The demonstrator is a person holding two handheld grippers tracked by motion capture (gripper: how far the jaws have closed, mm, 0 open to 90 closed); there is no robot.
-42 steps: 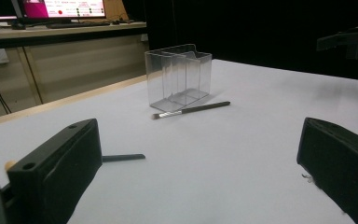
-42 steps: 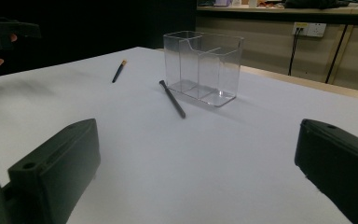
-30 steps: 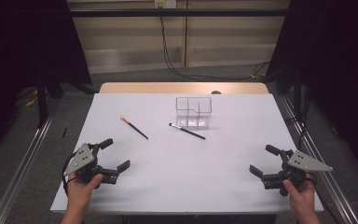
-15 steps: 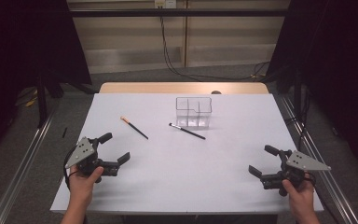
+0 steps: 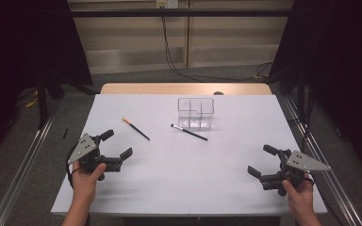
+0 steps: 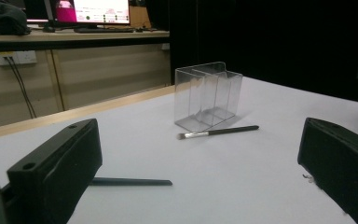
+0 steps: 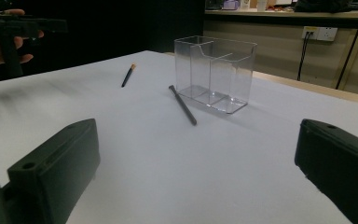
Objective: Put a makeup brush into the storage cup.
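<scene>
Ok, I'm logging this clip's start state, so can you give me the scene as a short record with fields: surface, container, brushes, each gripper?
surface: white table
container: clear organizer, upright, toward the far edge, nothing visible inside
brush 1: orange-tipped brush, lying flat, left of the organizer, apart from it
brush 2: dark brush, lying flat, just in front of the organizer
left gripper: open, holding nothing, near the table's front left
right gripper: open, holding nothing, near the front right
</scene>
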